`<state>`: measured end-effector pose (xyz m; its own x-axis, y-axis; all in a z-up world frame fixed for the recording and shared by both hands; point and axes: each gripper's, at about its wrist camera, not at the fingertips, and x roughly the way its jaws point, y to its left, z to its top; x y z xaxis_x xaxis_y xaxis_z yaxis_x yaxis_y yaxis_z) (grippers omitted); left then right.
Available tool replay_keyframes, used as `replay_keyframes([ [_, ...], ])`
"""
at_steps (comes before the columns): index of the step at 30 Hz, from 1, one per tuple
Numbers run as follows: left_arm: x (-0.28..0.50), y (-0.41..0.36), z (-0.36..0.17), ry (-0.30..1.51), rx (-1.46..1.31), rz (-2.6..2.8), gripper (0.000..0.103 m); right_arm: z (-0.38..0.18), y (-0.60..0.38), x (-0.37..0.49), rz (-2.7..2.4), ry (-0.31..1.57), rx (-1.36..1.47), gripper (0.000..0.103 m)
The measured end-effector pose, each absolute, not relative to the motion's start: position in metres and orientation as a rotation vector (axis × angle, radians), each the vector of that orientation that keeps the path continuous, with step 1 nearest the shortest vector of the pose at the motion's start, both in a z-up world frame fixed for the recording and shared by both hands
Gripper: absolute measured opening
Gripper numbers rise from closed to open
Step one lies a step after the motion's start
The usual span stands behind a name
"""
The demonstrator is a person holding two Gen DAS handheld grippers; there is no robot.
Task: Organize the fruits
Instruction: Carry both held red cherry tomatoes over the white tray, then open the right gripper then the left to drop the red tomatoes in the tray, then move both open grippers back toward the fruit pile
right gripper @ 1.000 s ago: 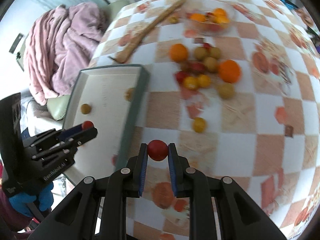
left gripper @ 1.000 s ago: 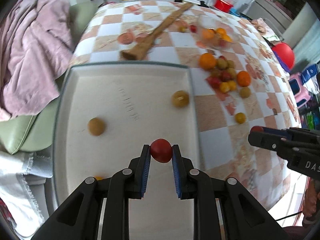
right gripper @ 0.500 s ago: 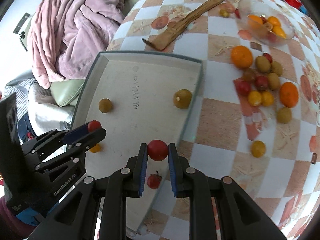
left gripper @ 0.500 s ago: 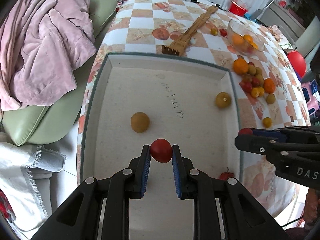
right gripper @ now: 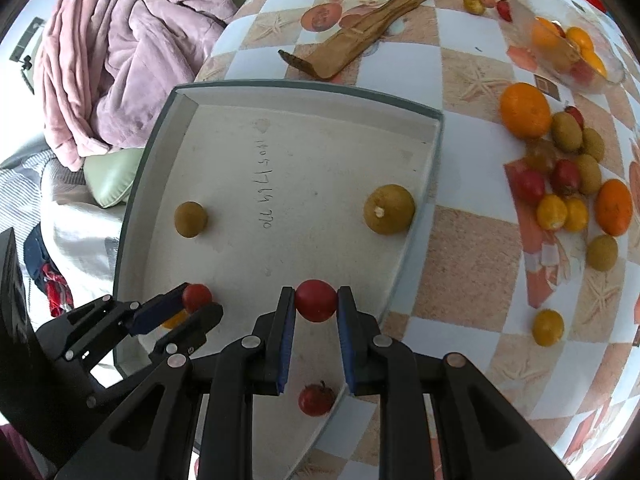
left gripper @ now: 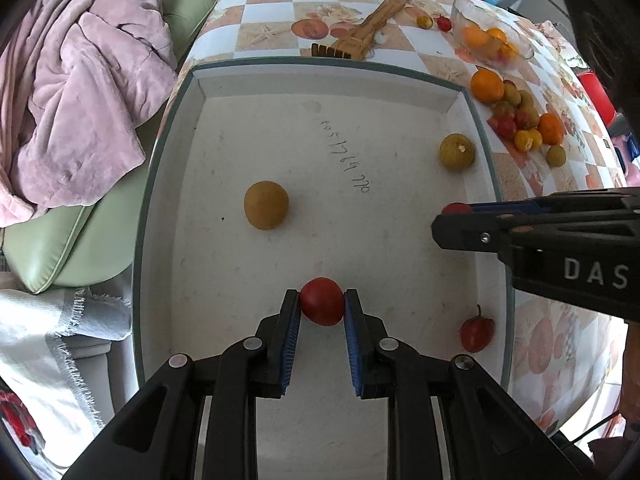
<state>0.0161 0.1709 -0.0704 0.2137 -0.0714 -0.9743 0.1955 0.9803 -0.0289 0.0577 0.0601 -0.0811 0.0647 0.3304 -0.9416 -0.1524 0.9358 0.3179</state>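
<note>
A red tomato (left gripper: 322, 306) is clamped between the blue pads of the left gripper (left gripper: 322, 312), which is pointed steeply down over the white tray (left gripper: 384, 76). A second red tomato (right gripper: 315, 300) is gripped in the same way by the right gripper (right gripper: 315, 306), which is held over the tray's near right corner. Each tomato is pinched at its widest part, just at the fingertips, presumably so that it can be let go cleanly without being crushed.

The tray is set on the left part of the desk (left gripper: 276, 12), close to its near edge. Four fruits are already inside it: a brown round fruit (left gripper: 266, 205) toward the left side, a yellowish round fruit (left gripper: 457, 151) against the right wall, a small red fruit with a stem (left gripper: 476, 333) by the near right corner, and a small orange fruit (right gripper: 175, 320), mostly hidden behind the left gripper in the right wrist view. They are spaced well apart, so plenty of bare floor is left for the two tomatoes.

The rest of the fruit is still on the desk to the right of the tray: a loose pile of oranges and small red, yellow and green fruits (right gripper: 560, 176), and a glass bowl (right gripper: 560, 44) farther back with more inside. A wooden back scratcher (left gripper: 372, 28) is laid beyond the tray's far edge. The sorting is judged to be at an early stage, with both tomatoes about to be set down in the tray.
</note>
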Motion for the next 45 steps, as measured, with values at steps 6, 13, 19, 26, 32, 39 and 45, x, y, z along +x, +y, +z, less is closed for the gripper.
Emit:
replay_keyframes([
  [6,0.014,0.171,-0.073,1.347,0.132,-0.181,0.023,-0.087,0.065,0.059,0.366,1.479,0.143,0.025],
  [13,0.012,0.169,-0.074,1.353,0.161,-0.173,0.024,-0.077,0.067,0.059,0.391,1.444,0.160,0.055],
  [19,0.011,0.168,-0.071,1.355,0.167,-0.170,0.024,-0.062,0.060,0.056,0.383,1.403,0.192,0.078],
  [26,0.011,0.172,-0.067,1.350,0.132,-0.204,0.024,-0.042,0.032,0.046,0.308,1.357,0.223,0.082],
  [32,0.012,0.179,-0.059,1.344,0.071,-0.247,0.024,-0.039,-0.002,0.028,0.218,1.353,0.255,0.082],
  [39,0.011,0.173,-0.042,1.323,0.043,-0.294,0.024,-0.051,-0.050,-0.007,0.074,1.379,0.321,0.082],
  [45,0.015,0.165,-0.048,1.352,0.085,-0.252,0.024,-0.059,-0.081,-0.019,0.029,1.385,0.376,0.083],
])
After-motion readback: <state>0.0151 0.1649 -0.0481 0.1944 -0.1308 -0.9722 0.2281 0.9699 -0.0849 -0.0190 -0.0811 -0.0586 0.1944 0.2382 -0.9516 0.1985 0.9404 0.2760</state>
